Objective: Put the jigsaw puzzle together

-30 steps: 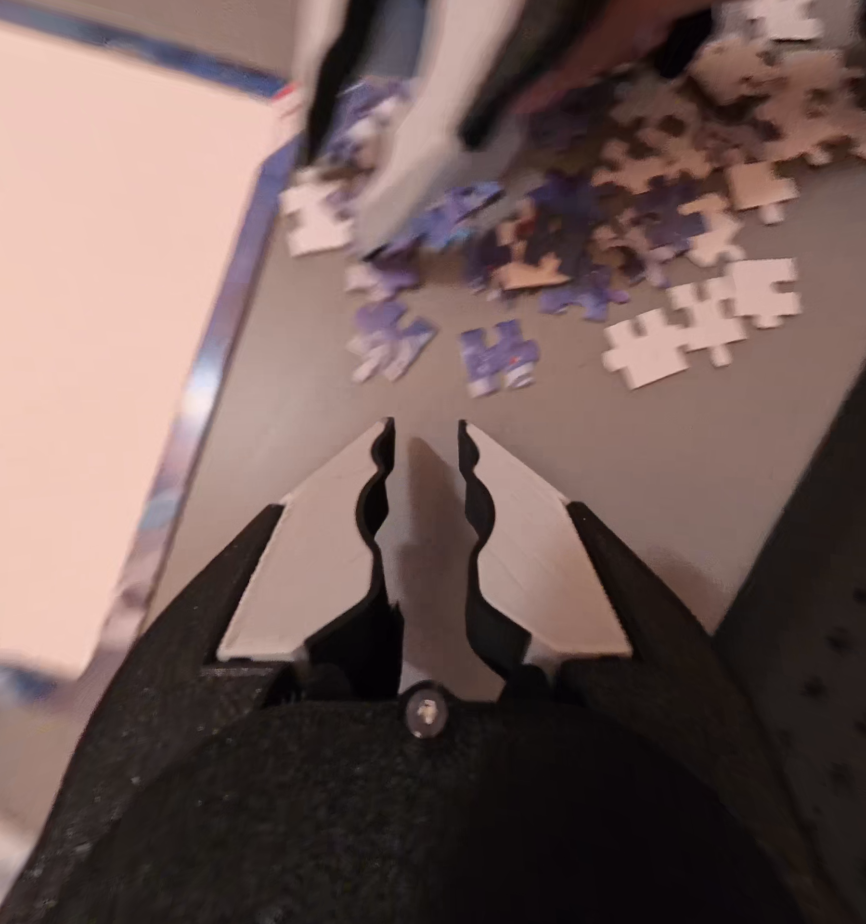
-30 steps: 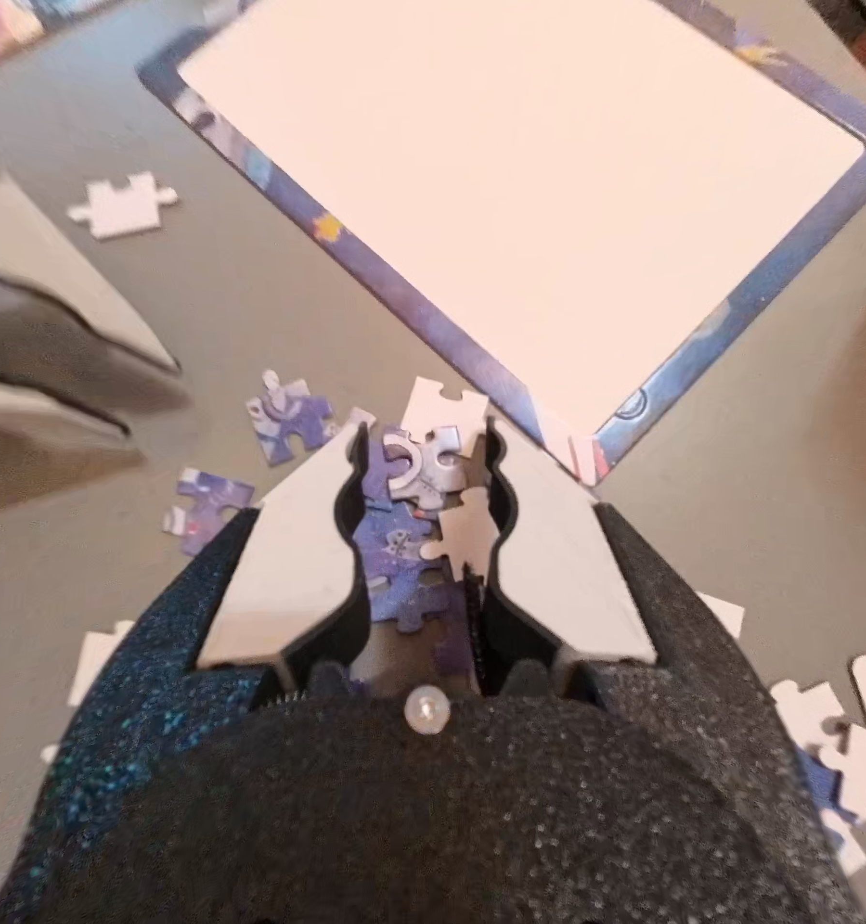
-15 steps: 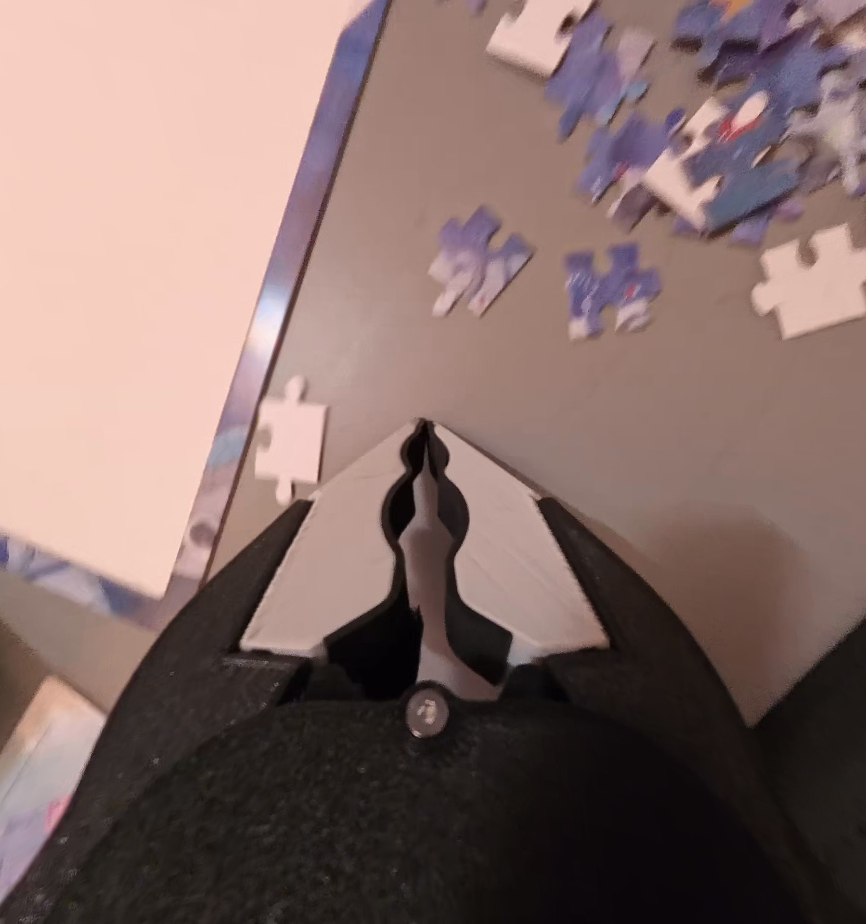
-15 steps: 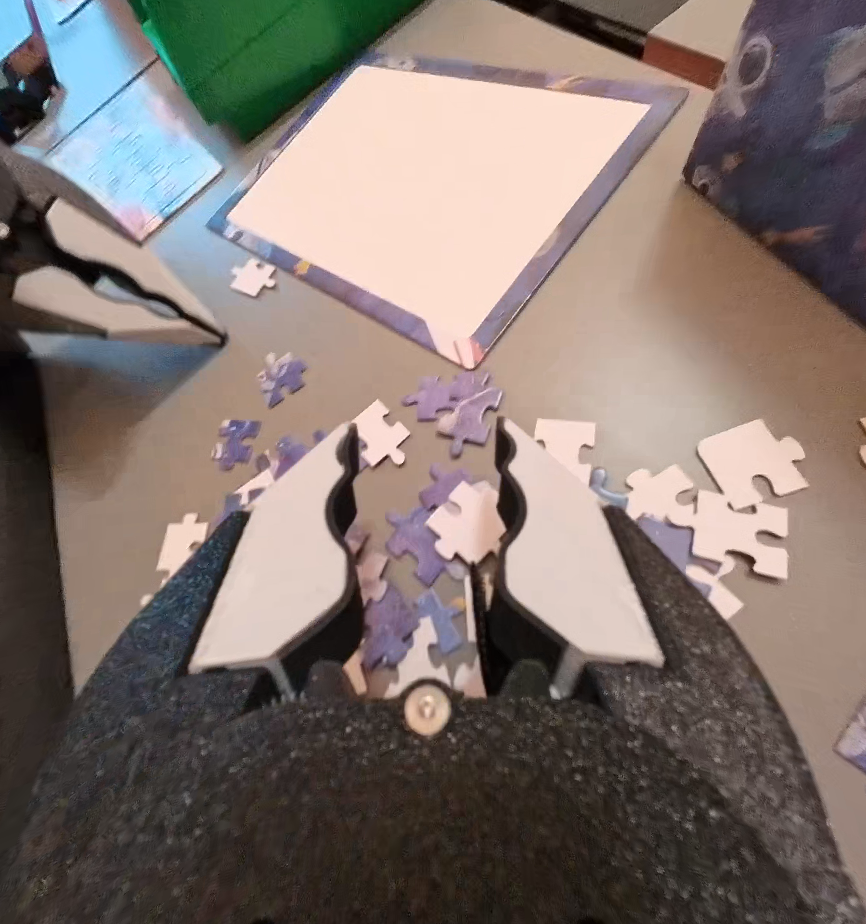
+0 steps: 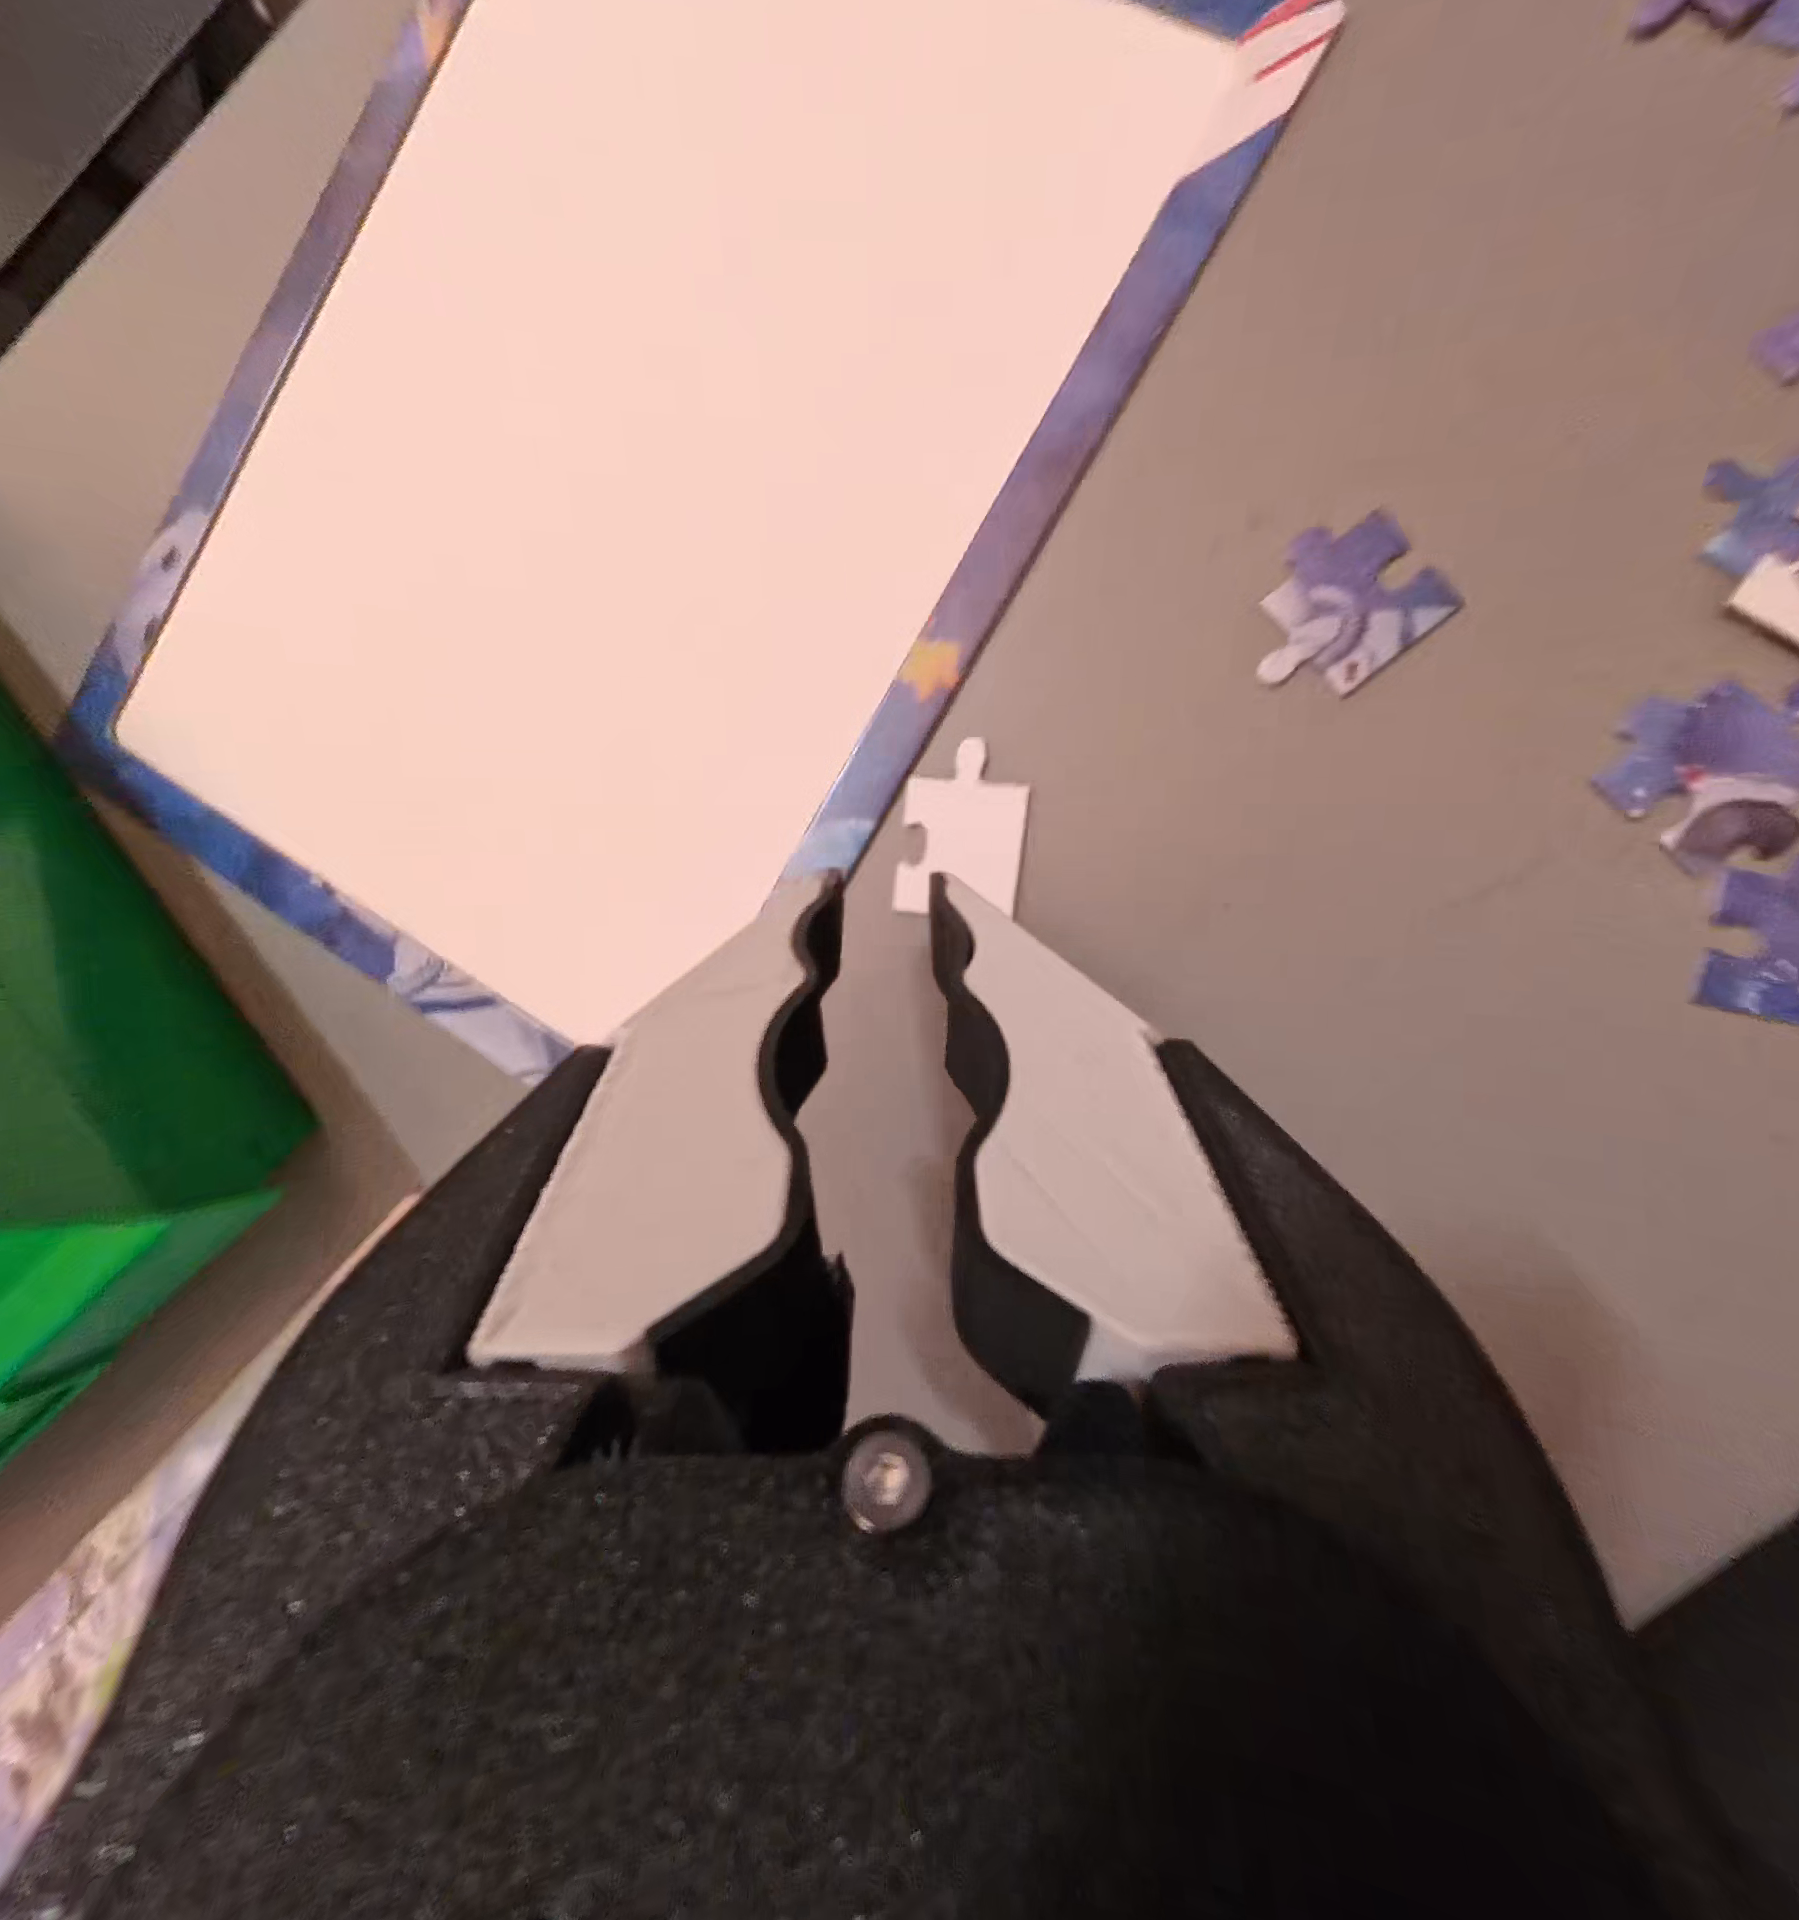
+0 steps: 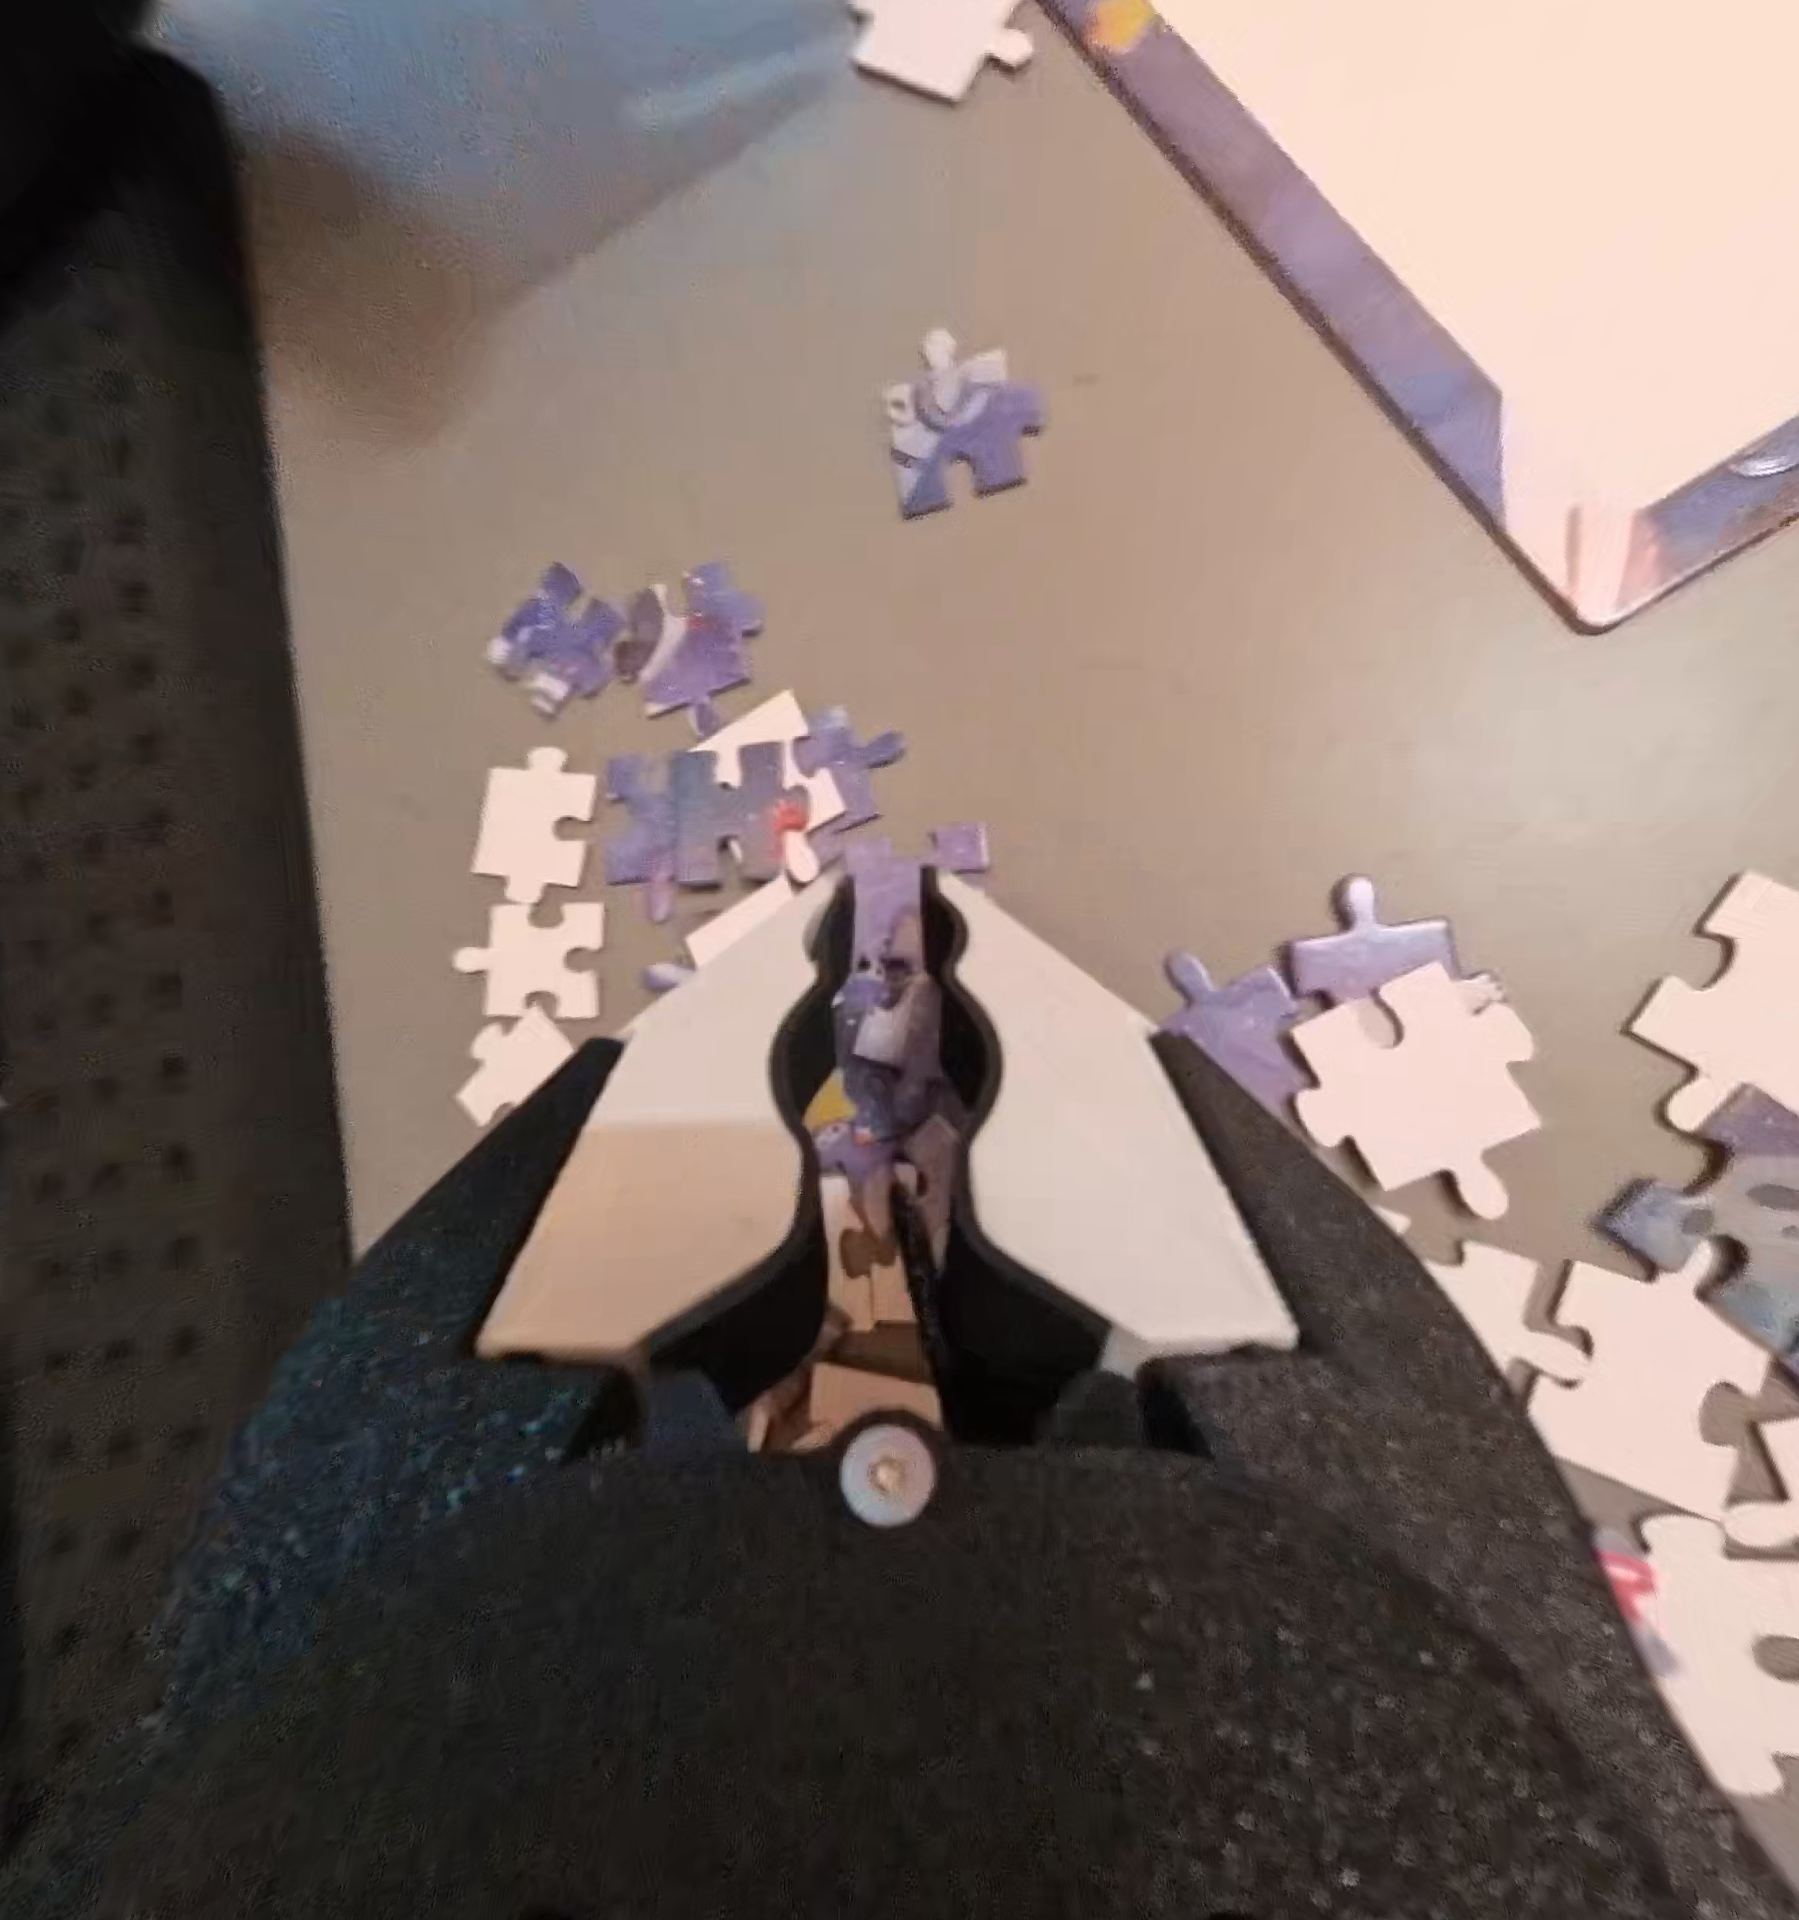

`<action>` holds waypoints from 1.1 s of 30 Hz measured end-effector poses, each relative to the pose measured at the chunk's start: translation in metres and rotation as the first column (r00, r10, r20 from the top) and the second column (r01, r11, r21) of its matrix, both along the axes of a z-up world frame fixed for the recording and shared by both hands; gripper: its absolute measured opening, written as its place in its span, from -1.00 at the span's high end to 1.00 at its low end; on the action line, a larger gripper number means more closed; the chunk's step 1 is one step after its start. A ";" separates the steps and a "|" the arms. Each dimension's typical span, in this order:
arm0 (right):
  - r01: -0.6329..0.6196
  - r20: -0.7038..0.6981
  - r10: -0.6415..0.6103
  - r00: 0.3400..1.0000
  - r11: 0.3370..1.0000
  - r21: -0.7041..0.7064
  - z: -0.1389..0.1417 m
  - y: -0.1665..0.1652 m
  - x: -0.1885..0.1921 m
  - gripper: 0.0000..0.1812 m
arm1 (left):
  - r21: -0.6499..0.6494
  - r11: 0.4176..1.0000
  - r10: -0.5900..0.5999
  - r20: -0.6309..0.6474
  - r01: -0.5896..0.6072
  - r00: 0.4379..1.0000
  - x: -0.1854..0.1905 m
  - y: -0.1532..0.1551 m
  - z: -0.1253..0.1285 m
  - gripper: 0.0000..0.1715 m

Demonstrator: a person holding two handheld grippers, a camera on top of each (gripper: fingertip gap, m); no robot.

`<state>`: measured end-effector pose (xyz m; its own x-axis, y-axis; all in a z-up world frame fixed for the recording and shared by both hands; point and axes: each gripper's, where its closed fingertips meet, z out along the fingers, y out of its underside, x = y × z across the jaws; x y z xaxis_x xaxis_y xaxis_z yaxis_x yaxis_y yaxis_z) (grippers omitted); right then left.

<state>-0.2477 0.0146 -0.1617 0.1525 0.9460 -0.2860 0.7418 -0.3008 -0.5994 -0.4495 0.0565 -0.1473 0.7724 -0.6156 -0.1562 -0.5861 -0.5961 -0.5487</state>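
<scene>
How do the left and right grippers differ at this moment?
The left gripper has its jaws slightly apart with nothing between them; the right gripper has narrowed on a purple puzzle piece. The left points at a white face-down piece beside the puzzle frame; the right sits over the loose pile. Both have white fingers on black bodies.

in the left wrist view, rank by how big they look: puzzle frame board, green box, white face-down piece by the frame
1. Blue-bordered puzzle frame board with blank pale centre, largest.
2. Green box, cut off by the picture edge and nearer the camera, so unsure.
3. White face-down jigsaw piece, smallest.
</scene>
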 end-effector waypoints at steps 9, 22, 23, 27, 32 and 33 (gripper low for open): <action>0.502 -0.089 -0.499 0.862 0.815 0.290 0.018 0.129 0.076 0.79 | -0.118 0.989 -0.055 0.227 0.084 0.972 0.059 -0.016 -0.028 0.78; 0.645 -0.055 -0.686 0.726 0.651 0.401 -0.012 0.222 0.094 0.19 | -0.051 0.924 -0.357 0.237 0.379 0.904 0.148 -0.028 0.020 0.63; 0.660 -0.073 -0.687 0.723 0.656 0.365 -0.011 0.224 0.091 0.23 | -0.040 0.931 -0.344 0.232 0.362 0.910 0.149 -0.019 0.023 0.63; 0.666 -0.051 -0.677 0.734 0.703 0.251 -0.016 0.214 0.095 0.32 | 0.023 0.960 -0.270 0.327 0.278 0.906 0.171 0.013 0.034 0.63; 0.263 -0.037 -0.279 0.960 0.937 -0.229 0.003 0.085 0.061 0.37 | 0.025 0.984 -0.161 0.526 0.175 0.835 0.181 0.027 0.037 0.63; 0.240 -0.056 -0.258 0.964 0.944 -0.227 0.008 0.072 0.062 0.36 | 0.026 0.984 -0.163 0.513 0.175 0.843 0.177 0.024 0.032 0.63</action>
<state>-0.1857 0.0869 -0.1540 0.3420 0.7946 -0.5016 0.5765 -0.5990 -0.5558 -0.2722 0.0808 -0.1154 0.6231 -0.7425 0.2458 -0.3187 -0.5281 -0.7871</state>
